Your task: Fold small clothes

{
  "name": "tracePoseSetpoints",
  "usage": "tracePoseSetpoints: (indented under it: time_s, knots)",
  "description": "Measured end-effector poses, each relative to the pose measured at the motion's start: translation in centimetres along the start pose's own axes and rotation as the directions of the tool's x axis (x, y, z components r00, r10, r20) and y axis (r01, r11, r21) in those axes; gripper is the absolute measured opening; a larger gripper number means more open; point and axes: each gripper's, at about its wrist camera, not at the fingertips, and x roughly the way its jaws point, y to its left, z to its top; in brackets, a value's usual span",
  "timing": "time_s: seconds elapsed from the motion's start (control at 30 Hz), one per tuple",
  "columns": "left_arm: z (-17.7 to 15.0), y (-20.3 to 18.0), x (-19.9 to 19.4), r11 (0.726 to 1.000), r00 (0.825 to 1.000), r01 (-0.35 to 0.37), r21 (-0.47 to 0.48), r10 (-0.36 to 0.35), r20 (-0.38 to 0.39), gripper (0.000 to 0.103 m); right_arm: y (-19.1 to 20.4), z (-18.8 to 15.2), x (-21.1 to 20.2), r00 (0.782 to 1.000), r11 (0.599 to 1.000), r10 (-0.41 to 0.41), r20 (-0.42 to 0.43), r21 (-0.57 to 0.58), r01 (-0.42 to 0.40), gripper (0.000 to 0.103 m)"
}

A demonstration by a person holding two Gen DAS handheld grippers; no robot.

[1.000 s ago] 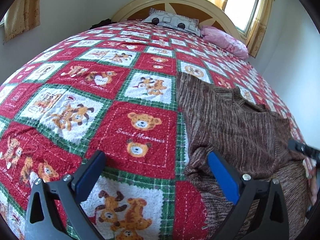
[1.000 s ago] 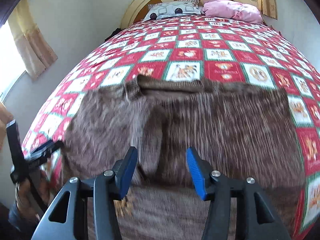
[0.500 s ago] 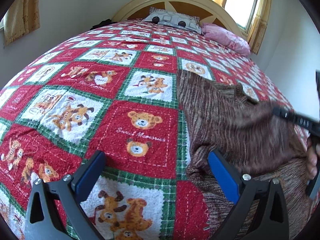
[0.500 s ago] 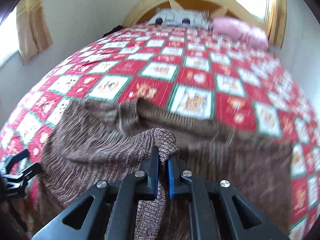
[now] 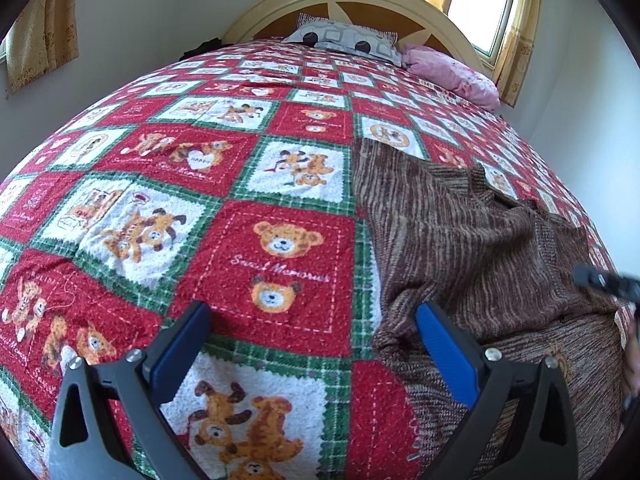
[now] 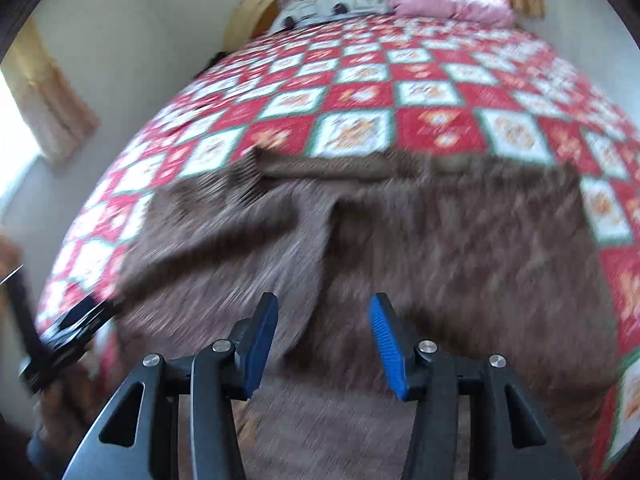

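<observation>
Half a second ago our right gripper [image 6: 322, 338] was pinched on a fold of the brown knit garment [image 6: 460, 264]; now its blue fingers [image 6: 386, 344] stand apart with nothing between them, and the fold has dropped back onto the cloth. The view is smeared by motion, so we cannot read the new crease exactly. Our left gripper [image 5: 312, 354] has not shifted — fingers [image 5: 444, 356] wide apart, empty, at the lower middle of the frame, its right finger just over the garment's left edge.

The garment [image 5: 472, 240] lies on the bed [image 5: 200, 184], at the right of the left view, partly doubled over.

We judge one fold is just laid down. Next we need a fresh grip on an edge — likely the left side — to carry it across.

No containers show in either view.
</observation>
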Motion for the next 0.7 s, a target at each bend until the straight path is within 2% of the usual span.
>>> tracePoseSetpoints:
  time_s: [0.07,0.1,0.13,0.17,0.23,0.4,0.5,0.53,0.57,0.6,0.63,0.7]
  knots:
    - [0.0,0.0,0.0,1.000,1.000,-0.003,0.003,0.003,-0.002,0.103,0.7,-1.0,0.6,0.999,1.000,0.020,-0.039,-0.013,-0.021,0.036]
    - [0.0,-0.1,0.0,1.000,1.000,-0.005,0.004,0.005,-0.003,0.103,1.2,-1.3,0.9,0.999,0.999,-0.002,-0.043,-0.038,0.000,0.023]
    - [0.0,-0.1,0.0,1.000,1.000,-0.009,0.009,0.009,-0.005,0.103,1.6,-1.6,1.0,0.998,0.996,-0.050,-0.029,-0.075,0.048,0.005]
    - [0.0,-0.2,0.0,1.000,1.000,-0.011,0.012,0.011,-0.005,0.103,1.8,-1.9,1.1,0.997,0.993,-0.072,-0.020,-0.095,0.070,0.000]
    - [-0.1,-0.3,0.0,1.000,1.000,-0.009,0.016,0.009,-0.007,0.103,1.4,-2.3,0.9,0.998,0.995,-0.058,-0.029,-0.084,0.056,0.000]
    - [-0.2,-0.4,-0.4,0.999,0.999,0.040,0.017,-0.040,0.000,0.103,1.1,-4.3,0.4,0.984,0.968,-0.175,-0.039,-0.187,0.165,0.000]
    - [-0.2,-0.5,-0.4,0.999,0.999,0.041,0.019,-0.041,-0.001,0.103,0.4,-4.0,-0.7,0.996,0.984,-0.090,-0.018,-0.155,0.086,0.000]
    - [-0.2,-0.5,-0.4,0.999,0.999,0.043,0.018,-0.043,0.000,0.103,0.5,-3.8,-1.0,0.996,0.986,-0.086,-0.001,-0.145,0.085,0.010]
    - [-0.2,-0.5,-0.5,0.999,0.999,0.045,0.016,-0.046,0.002,0.103,0.8,-3.4,-1.0,0.996,0.985,-0.085,0.014,-0.146,0.086,0.024]
    - [-0.2,-0.4,-0.5,0.999,0.999,0.049,0.013,-0.049,0.003,0.103,1.1,-3.1,-1.0,0.997,0.986,-0.073,0.021,-0.151,0.075,0.062]
    - [-0.2,-0.4,-0.5,0.999,0.999,0.053,0.009,-0.053,0.004,0.103,1.4,-2.9,-1.1,0.998,0.988,-0.049,0.041,-0.146,0.055,0.072]
    - [-0.2,-0.3,-0.5,0.998,0.998,0.057,0.005,-0.057,0.005,0.103,2.2,-2.3,-0.6,0.999,0.987,-0.037,0.038,-0.156,0.042,0.072]
